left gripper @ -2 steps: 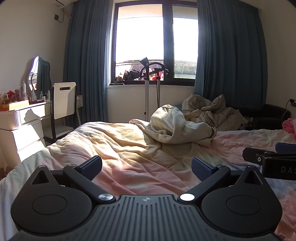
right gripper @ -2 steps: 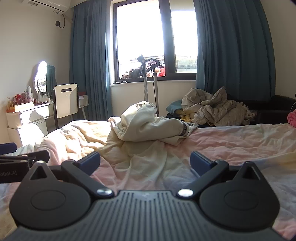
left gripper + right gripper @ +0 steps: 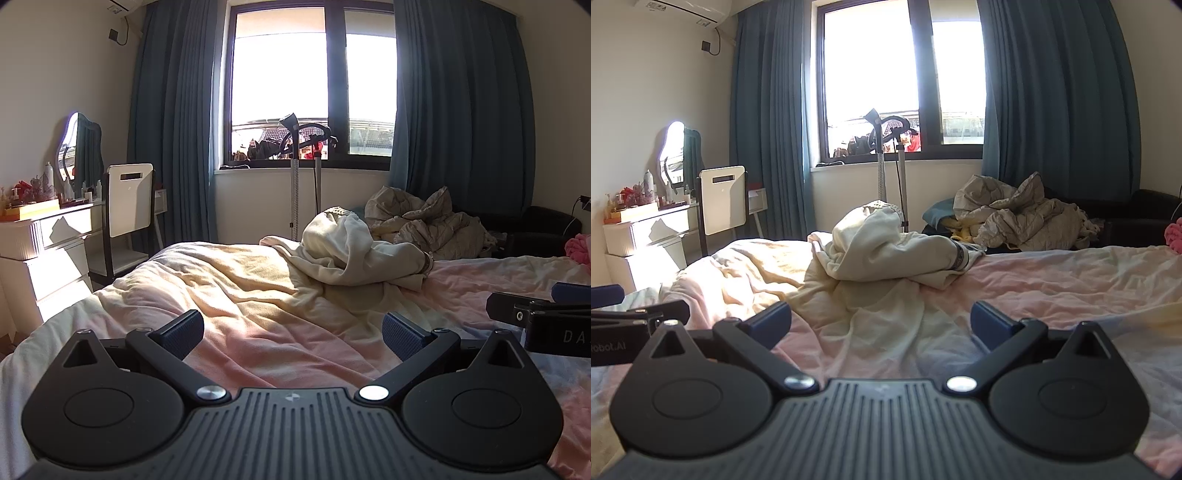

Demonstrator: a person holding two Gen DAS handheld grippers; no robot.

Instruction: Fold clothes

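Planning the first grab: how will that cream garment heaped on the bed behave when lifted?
The cream garment looks floppy: it lies in soft, slumped folds, so it will probably drape and unfurl. Its thick folds suggest some weight. Unlikely to slip off the rumpled bed.

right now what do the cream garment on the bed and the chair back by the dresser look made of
Cream garment: looks like soft, matte knit or fleece, judging by thick rounded folds and a ribbed cuff; exact fabric unclear. Chair back: seems a smooth, rigid white panel, plastic or painted wood, flat with a cut-out slot.
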